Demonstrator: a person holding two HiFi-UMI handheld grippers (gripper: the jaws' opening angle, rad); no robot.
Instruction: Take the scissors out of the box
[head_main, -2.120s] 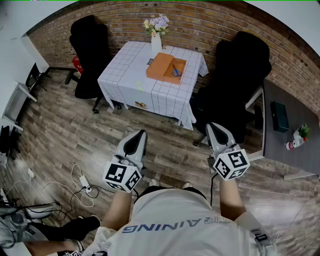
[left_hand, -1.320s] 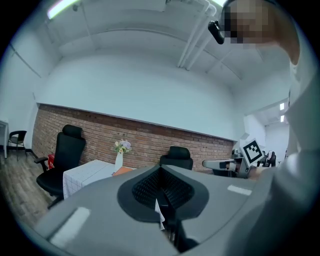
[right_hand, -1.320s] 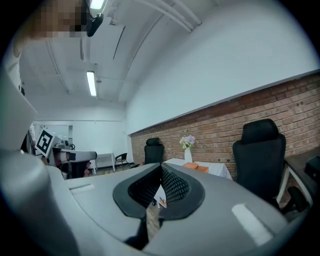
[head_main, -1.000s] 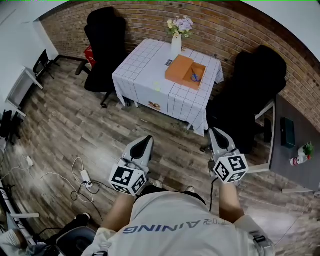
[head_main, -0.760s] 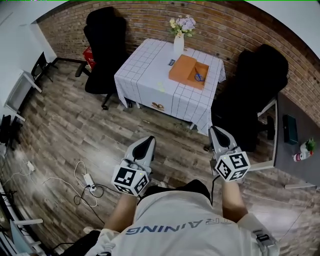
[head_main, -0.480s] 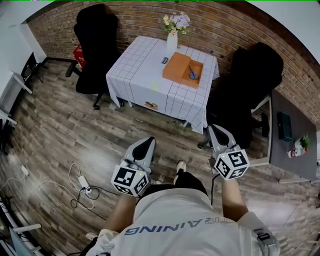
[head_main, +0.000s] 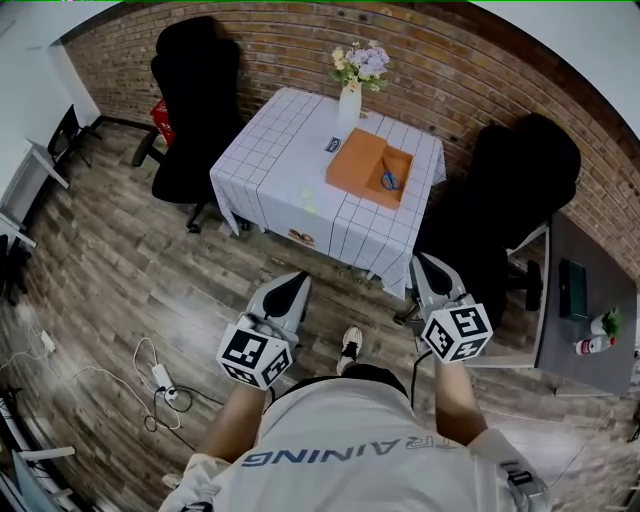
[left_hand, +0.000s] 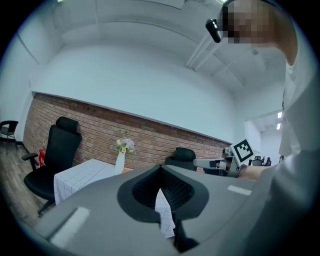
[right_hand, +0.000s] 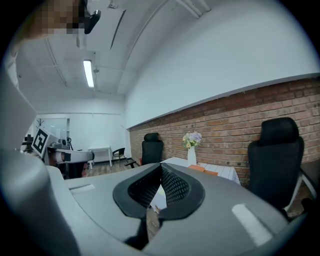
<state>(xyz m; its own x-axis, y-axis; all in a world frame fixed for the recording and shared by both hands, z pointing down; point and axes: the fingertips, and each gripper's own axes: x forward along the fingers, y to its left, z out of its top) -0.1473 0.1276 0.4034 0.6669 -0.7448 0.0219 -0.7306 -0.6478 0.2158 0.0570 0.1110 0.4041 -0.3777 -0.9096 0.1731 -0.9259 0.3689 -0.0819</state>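
Observation:
An orange box (head_main: 366, 166) lies on the far right part of a table under a white checked cloth (head_main: 290, 170). Blue-handled scissors (head_main: 388, 181) rest in its open right compartment. Both grippers are held low in front of the person's body, well short of the table. My left gripper (head_main: 297, 281) is shut with nothing in it, its tips meeting (left_hand: 160, 170). My right gripper (head_main: 422, 262) is shut and empty as well (right_hand: 161, 167). In the right gripper view the box (right_hand: 205, 170) shows as a thin orange strip beside the vase (right_hand: 192, 155).
A white vase of flowers (head_main: 350, 98) stands behind the box. Black office chairs stand left (head_main: 188, 100) and right (head_main: 518, 190) of the table. A grey desk (head_main: 590, 330) is at the far right. Cables and a power strip (head_main: 160, 376) lie on the wooden floor at left.
The table has come nearer in the head view as the person steps toward it, one shoe now showing ahead. Both grippers travel along, still shut and level.

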